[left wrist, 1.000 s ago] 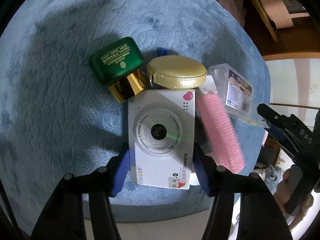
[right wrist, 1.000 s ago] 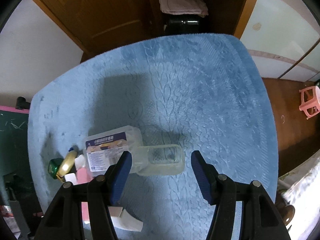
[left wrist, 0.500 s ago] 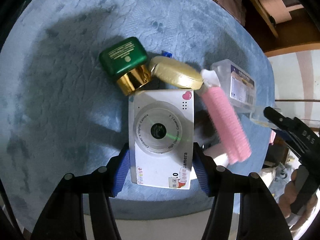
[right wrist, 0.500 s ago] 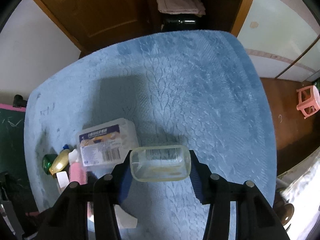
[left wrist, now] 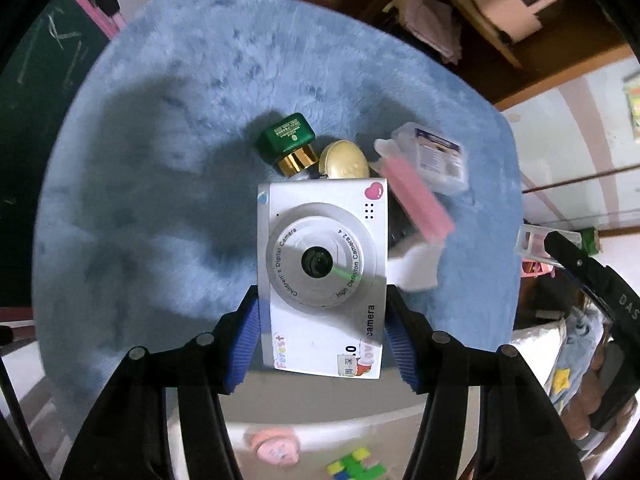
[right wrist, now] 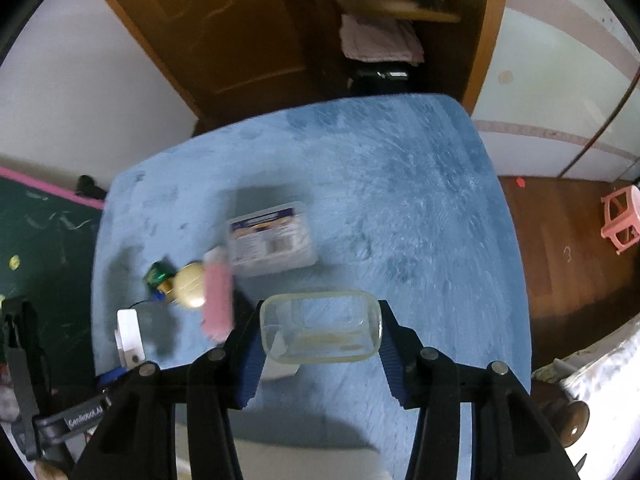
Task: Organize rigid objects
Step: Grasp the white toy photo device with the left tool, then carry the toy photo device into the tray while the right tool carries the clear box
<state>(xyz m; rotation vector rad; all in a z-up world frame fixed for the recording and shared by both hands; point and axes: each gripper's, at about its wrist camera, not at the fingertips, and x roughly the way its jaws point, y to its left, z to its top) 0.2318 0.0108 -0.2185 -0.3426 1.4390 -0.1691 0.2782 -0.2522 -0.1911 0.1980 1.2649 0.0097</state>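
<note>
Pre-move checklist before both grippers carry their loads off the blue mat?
1. Left gripper shut on white children's digital camera: ok.
2. Right gripper shut on clear rectangular plastic container: ok.
3. Camera clear of gold round case and green gold-capped bottle: ok, looks raised.
4. Pink hair roller settled: cannot tell, blurred.
5. Labelled clear plastic box free of container: ok.
6. Drop-off spot: cannot tell.
</note>
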